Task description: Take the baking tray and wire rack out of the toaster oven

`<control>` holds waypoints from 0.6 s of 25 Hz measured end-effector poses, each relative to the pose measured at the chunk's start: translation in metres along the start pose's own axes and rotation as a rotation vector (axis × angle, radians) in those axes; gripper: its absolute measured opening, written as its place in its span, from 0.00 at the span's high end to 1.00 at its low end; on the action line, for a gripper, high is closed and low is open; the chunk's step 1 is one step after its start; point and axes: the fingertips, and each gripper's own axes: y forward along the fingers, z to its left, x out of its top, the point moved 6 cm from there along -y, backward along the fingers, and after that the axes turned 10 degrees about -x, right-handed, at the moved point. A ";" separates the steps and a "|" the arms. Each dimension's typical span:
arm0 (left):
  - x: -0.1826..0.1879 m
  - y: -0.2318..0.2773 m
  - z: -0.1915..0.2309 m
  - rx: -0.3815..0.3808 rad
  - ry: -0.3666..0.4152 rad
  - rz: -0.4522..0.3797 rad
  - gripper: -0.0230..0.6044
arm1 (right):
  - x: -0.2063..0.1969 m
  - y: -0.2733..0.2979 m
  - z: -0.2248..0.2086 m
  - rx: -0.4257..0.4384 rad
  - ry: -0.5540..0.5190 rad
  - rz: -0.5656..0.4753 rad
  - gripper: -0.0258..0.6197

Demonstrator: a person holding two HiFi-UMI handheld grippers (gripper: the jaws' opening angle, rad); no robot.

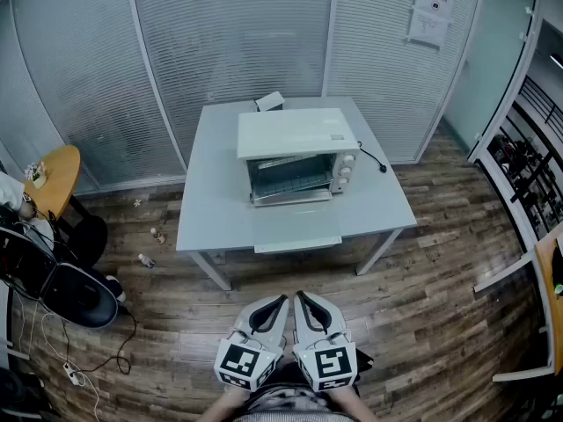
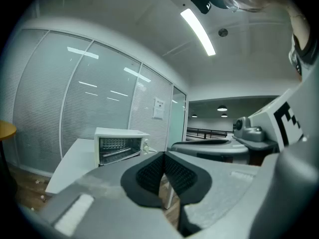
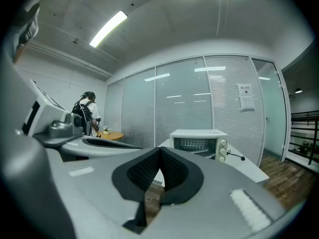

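A white toaster oven (image 1: 297,152) stands on a pale grey table (image 1: 211,209), its door folded down and open. Inside it a wire rack (image 1: 290,176) shows, with a tray's edge (image 1: 288,198) below; the two are hard to separate. The oven also appears far ahead in the left gripper view (image 2: 121,145) and the right gripper view (image 3: 198,141). My left gripper (image 1: 283,301) and right gripper (image 1: 299,298) hang side by side in front of my body, well short of the table. Both are shut with nothing between the pads.
A black power cord (image 1: 372,160) trails from the oven's right side. A small box (image 1: 269,101) lies behind the oven. A round wooden table (image 1: 53,179) and a black chair (image 1: 75,293) stand at the left. A person (image 3: 87,113) stands far off by the glass wall.
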 end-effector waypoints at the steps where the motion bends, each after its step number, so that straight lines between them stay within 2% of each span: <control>1: -0.004 0.001 0.000 -0.004 -0.003 0.000 0.96 | -0.001 0.001 -0.001 -0.002 0.005 -0.009 0.96; 6: -0.006 0.009 0.000 0.002 0.003 -0.001 0.96 | -0.002 0.005 -0.012 0.001 0.046 -0.031 0.96; 15: -0.011 0.021 -0.017 0.034 -0.001 0.002 0.96 | -0.018 0.000 -0.030 0.054 0.059 0.007 0.96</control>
